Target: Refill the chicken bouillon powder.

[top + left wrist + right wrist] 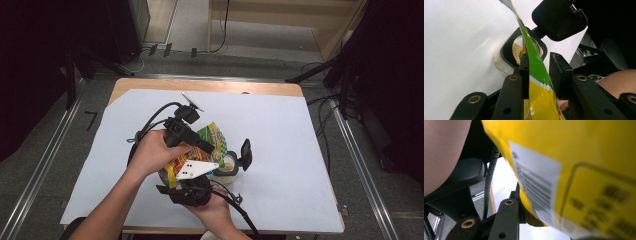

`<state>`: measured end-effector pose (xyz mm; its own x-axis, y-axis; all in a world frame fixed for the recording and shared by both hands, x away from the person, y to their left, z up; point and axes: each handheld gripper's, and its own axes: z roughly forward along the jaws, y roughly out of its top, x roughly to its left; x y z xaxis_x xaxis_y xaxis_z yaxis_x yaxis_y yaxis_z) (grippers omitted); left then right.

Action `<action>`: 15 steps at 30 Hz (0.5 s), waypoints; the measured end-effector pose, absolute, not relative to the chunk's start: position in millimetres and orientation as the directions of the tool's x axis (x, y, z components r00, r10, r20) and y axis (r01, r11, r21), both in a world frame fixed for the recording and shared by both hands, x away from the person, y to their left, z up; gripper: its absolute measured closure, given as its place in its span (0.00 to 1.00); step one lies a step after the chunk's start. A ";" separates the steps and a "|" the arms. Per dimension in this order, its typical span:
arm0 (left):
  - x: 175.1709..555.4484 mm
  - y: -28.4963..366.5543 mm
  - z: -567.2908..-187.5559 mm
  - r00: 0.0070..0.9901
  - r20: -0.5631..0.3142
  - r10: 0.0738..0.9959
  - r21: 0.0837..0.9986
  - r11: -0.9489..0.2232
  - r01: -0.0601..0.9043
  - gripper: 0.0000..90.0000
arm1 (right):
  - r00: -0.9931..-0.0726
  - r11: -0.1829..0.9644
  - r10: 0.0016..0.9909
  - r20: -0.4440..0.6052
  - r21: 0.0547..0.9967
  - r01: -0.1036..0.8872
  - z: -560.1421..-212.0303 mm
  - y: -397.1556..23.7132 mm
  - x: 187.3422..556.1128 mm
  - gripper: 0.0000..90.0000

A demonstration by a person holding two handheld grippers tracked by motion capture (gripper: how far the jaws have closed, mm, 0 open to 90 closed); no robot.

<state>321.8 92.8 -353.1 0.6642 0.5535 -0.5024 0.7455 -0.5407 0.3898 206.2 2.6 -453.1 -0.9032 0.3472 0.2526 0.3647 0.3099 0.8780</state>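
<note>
From above, we see a yellow-and-green snack bag [209, 140] held over the white sheet [280, 150] near the table's middle, tipped toward a clear container [226, 167] with a hinged black lid [245, 153] just to its right. The left gripper [192, 140] takes the bag from the far side, the right gripper [186, 181] from the near side. In the left gripper view, the jaws flank the bag's [536, 75] edge above the container [516, 50] of tan crumbs; we cannot tell whether both pads press. In the right gripper view, the bag's [574, 170] yellow back lies against one jaw; the grip is unclear.
</note>
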 end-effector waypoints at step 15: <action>322.5 95.0 -353.2 0.642 -0.524 0.560 0.370 -0.529 0.764 0.80 | -0.904 0.307 0.334 0.267 0.876 0.373 -454.0 4.1 206.8 0.81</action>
<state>322.5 95.0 -353.2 0.6415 0.5604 -0.5238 0.7639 -0.5289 0.3697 206.8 4.1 -454.0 -0.9038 0.3343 0.2672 0.3726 0.3072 0.8757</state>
